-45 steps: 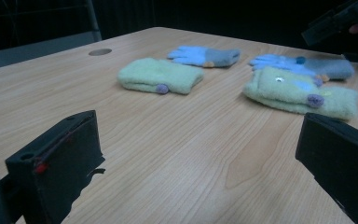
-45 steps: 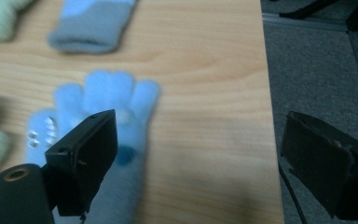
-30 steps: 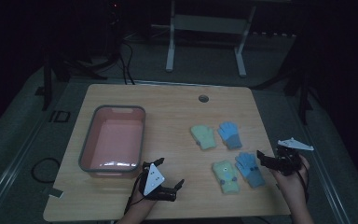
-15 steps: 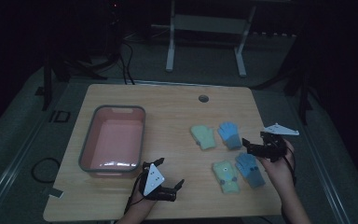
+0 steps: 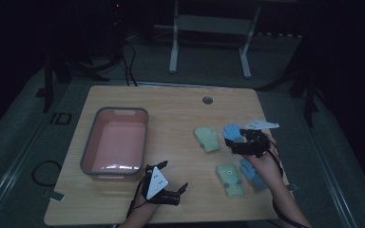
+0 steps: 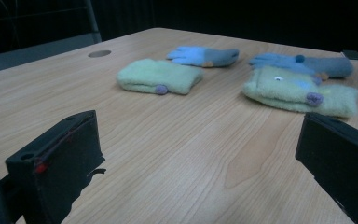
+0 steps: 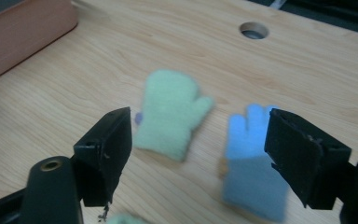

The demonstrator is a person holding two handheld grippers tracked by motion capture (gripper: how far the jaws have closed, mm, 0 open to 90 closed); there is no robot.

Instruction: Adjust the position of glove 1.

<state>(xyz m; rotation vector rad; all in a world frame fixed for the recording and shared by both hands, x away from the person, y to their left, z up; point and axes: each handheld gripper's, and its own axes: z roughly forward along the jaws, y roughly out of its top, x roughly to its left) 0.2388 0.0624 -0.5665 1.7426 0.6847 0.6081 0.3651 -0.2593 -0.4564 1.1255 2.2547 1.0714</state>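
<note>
The right gripper (image 5: 235, 142) hovers over the far blue glove (image 5: 231, 132) toward the surface's (image 5: 180, 107) right edge. Its fingers (image 7: 106, 140) have just been closing yet stand wide, gripping nothing, with that glove and the far green mitten (image 5: 207, 138) below. The left gripper (image 5: 167, 183) sits at the near edge beside the pink bin (image 5: 116, 145), fingers (image 6: 58, 156) spread wide and empty.

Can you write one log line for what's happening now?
right gripper: open, closing, over far blue glove | left gripper: open, empty
</note>
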